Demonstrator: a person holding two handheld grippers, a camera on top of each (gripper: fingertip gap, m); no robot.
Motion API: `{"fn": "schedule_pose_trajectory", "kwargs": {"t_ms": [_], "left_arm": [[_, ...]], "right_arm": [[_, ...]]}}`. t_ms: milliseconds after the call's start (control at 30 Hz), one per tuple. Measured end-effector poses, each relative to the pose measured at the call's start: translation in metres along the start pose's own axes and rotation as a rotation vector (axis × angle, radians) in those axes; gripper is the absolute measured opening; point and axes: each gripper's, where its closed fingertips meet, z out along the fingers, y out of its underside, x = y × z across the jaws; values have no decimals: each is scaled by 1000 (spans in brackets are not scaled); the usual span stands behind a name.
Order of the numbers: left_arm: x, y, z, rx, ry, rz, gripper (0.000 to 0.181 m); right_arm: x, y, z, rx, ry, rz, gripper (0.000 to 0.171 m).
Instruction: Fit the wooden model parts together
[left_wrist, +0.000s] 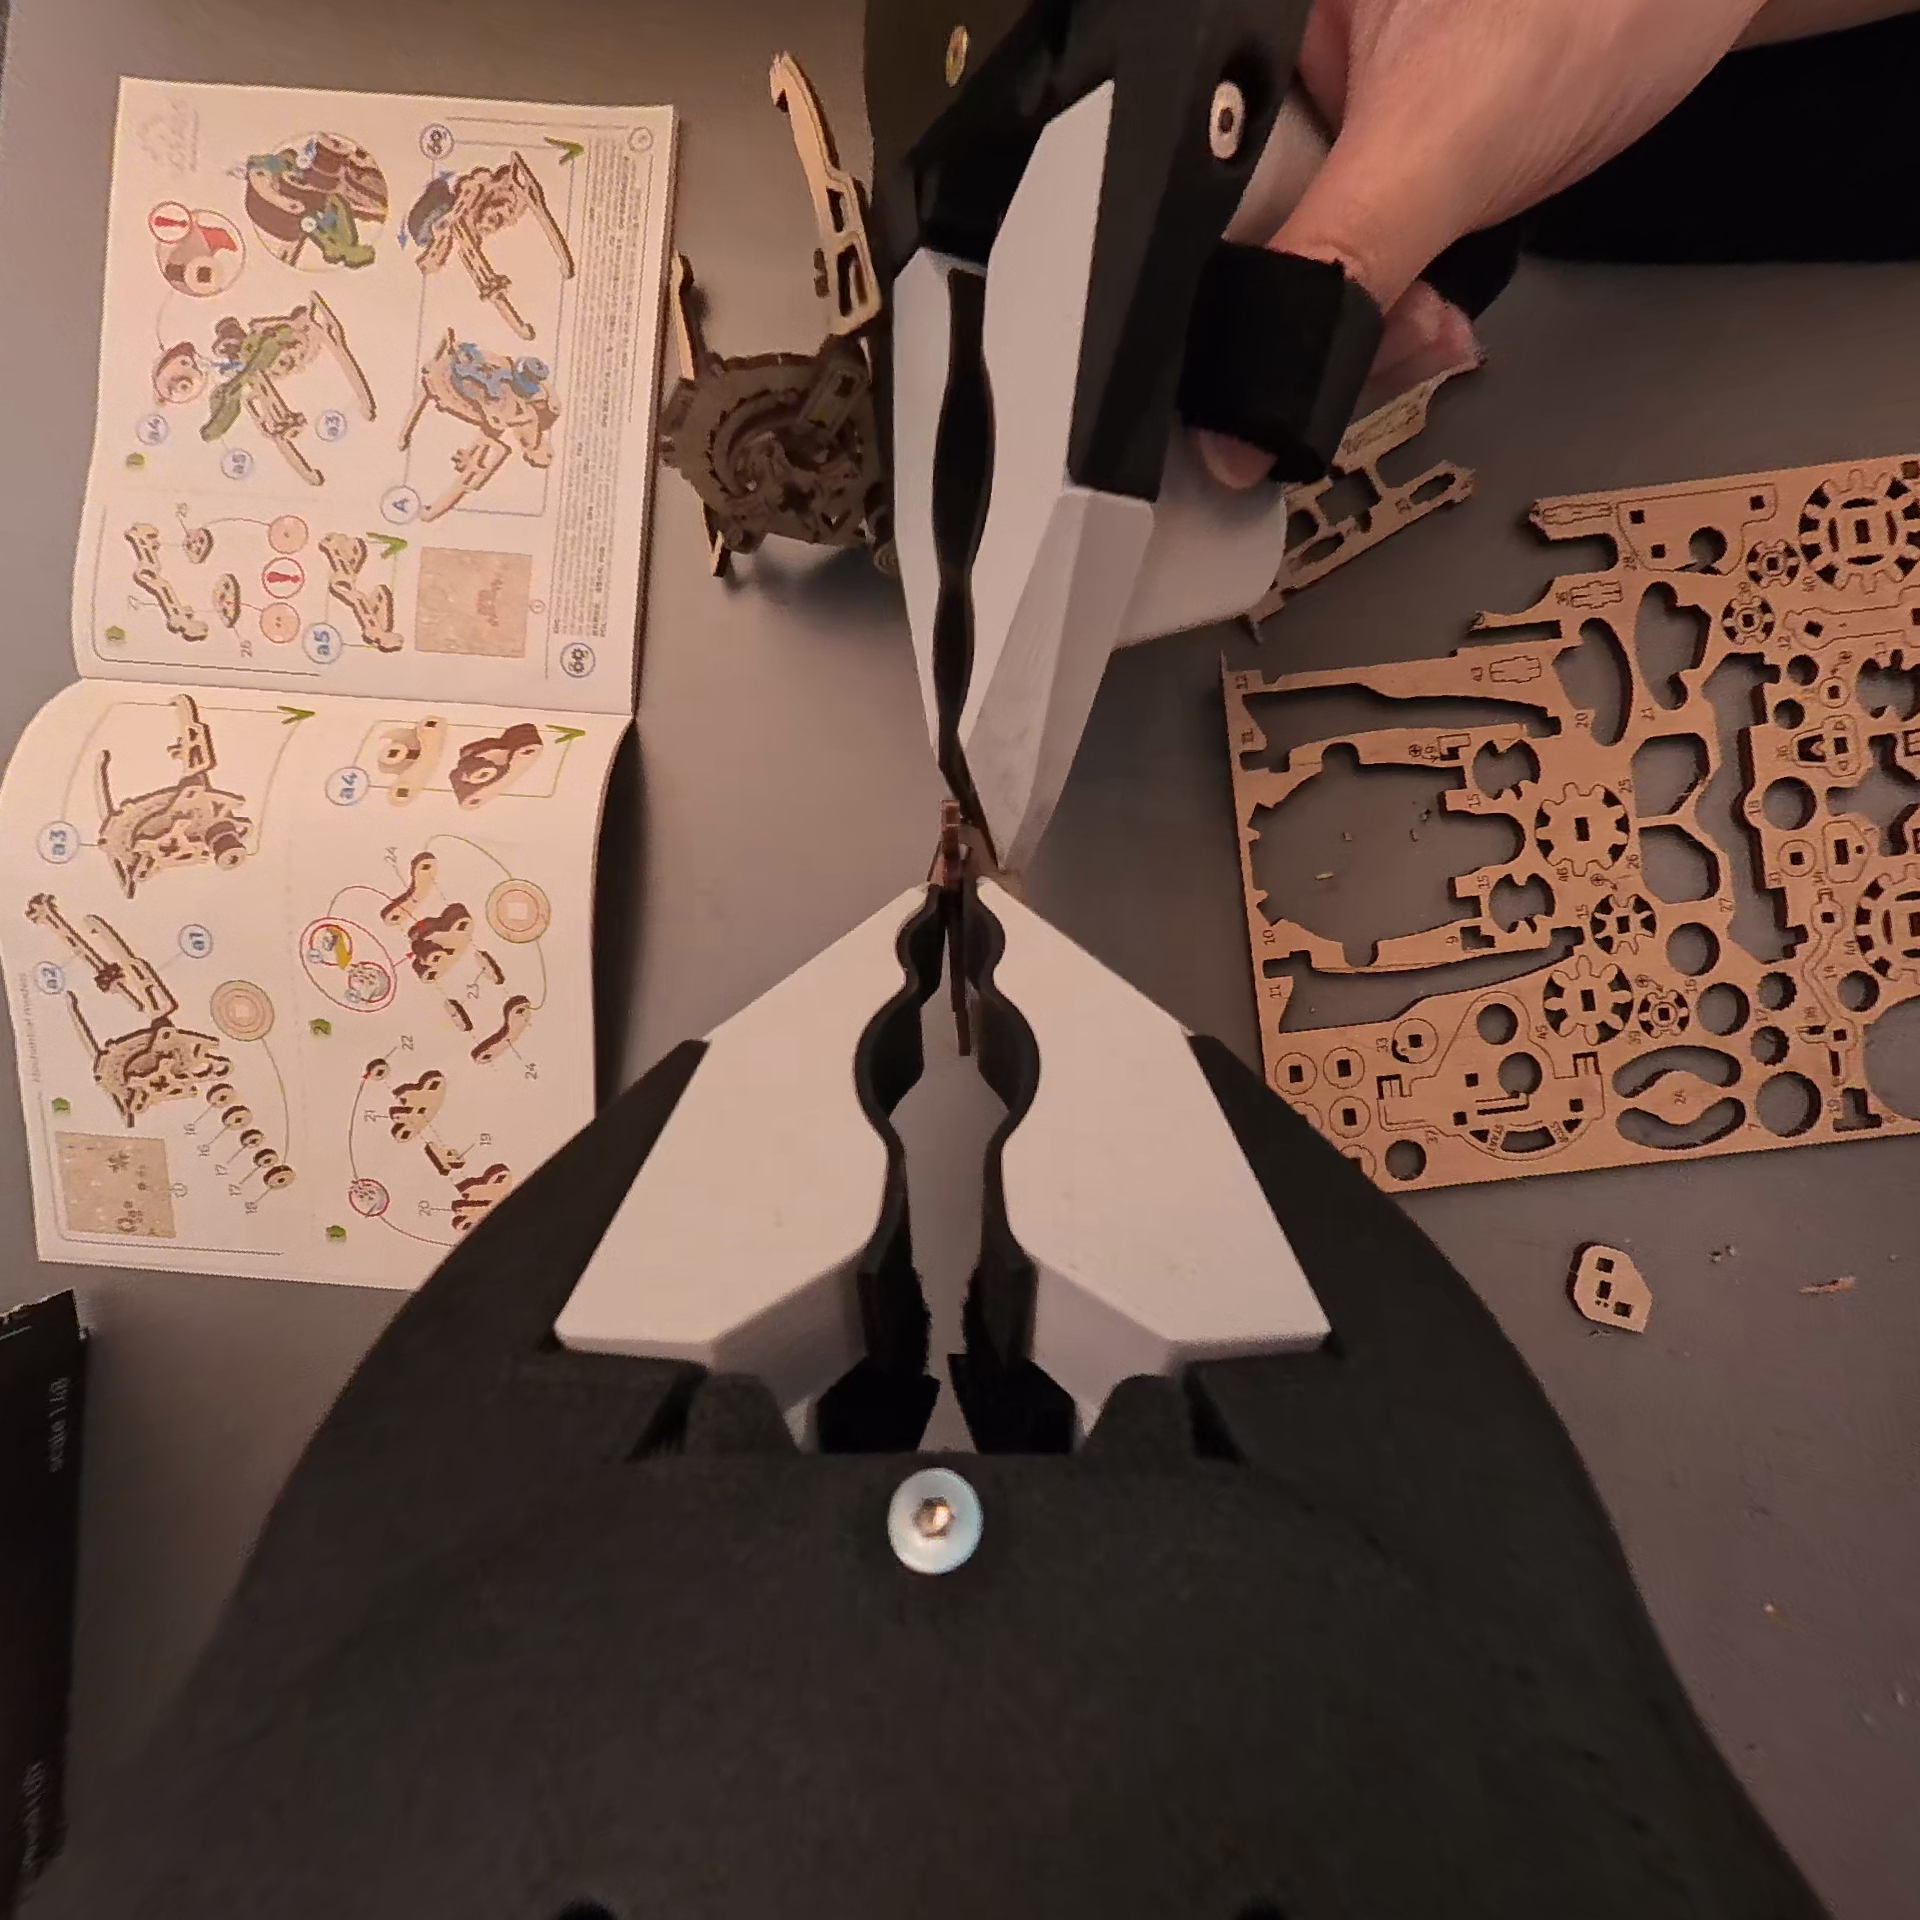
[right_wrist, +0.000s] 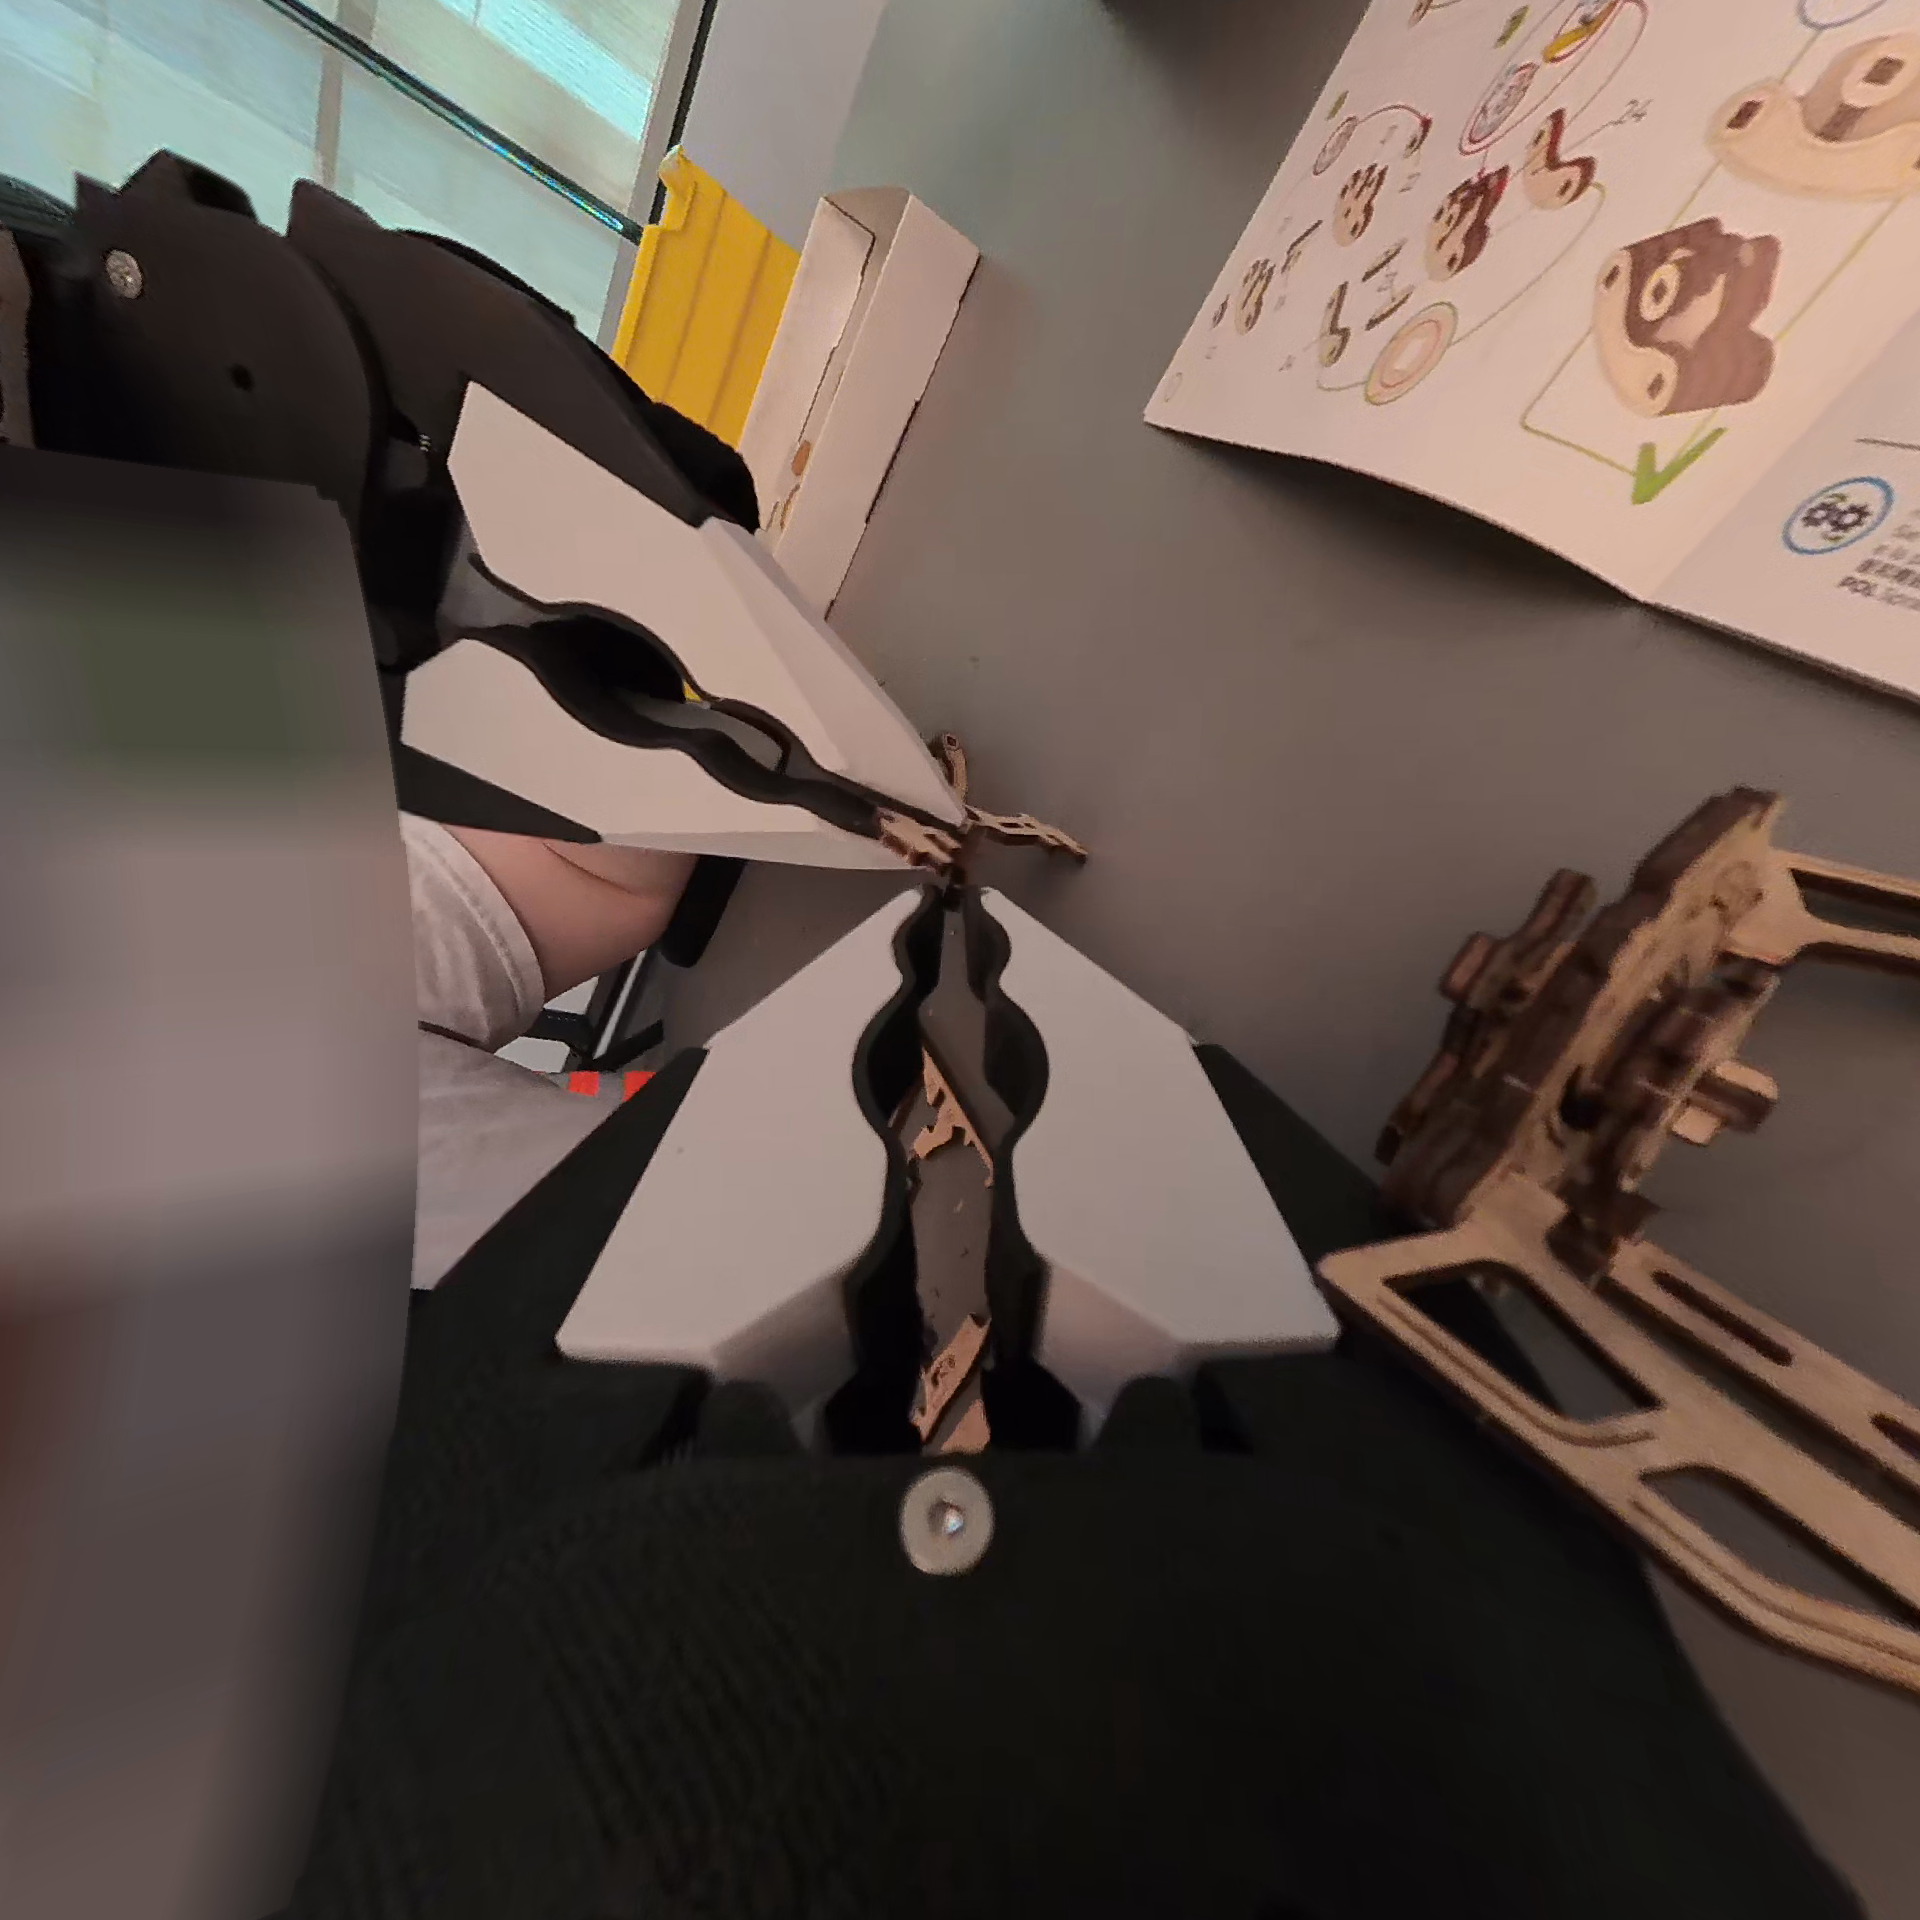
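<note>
Left gripper (left_wrist: 948, 914): white-and-black fingers pinched tight on a small flat dark wooden piece (left_wrist: 958, 987), edge-on to its own camera.
Right gripper (right_wrist: 943, 896): tips clamped on another tiny laser-cut wooden piece (right_wrist: 1013, 831); both grippers meet tip to tip above the grey table (left_wrist: 1558, 1455), pieces touching.
Hand (left_wrist: 1475, 135): bare, wrapped round the right gripper's handle.
Left of the grippers: open illustrated instruction booklet (left_wrist: 343, 644).
Behind: half-built brown wooden model (left_wrist: 774, 436), standing.
Right: punched-out plywood parts sheet (left_wrist: 1621, 873), lying flat.

Two grippers (left_wrist: 948, 914), one booklet (left_wrist: 312, 644), one sheet (left_wrist: 1558, 914)
</note>
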Motion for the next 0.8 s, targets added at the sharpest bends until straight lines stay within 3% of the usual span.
{"fn": "schedule_pose_trajectory", "kwargs": {"t_ms": [33, 333, 533, 800], "left_arm": [[-1, -1, -1, 14, 8, -10, 0], [-8, -11, -17, 172, 183, -190, 0], [-11, -6, -13, 148, 148, -143, 0], [1, 1, -5, 86, 189, -124, 0]], "right_arm": [[-1, -1, -1, 10, -7, 9, 2], [1, -4, -5, 25, 25, 3, 2], [-6, -4, -3, 23, -4, -13, 2], [3, 2, -2, -30, 96, -93, 2]]}}
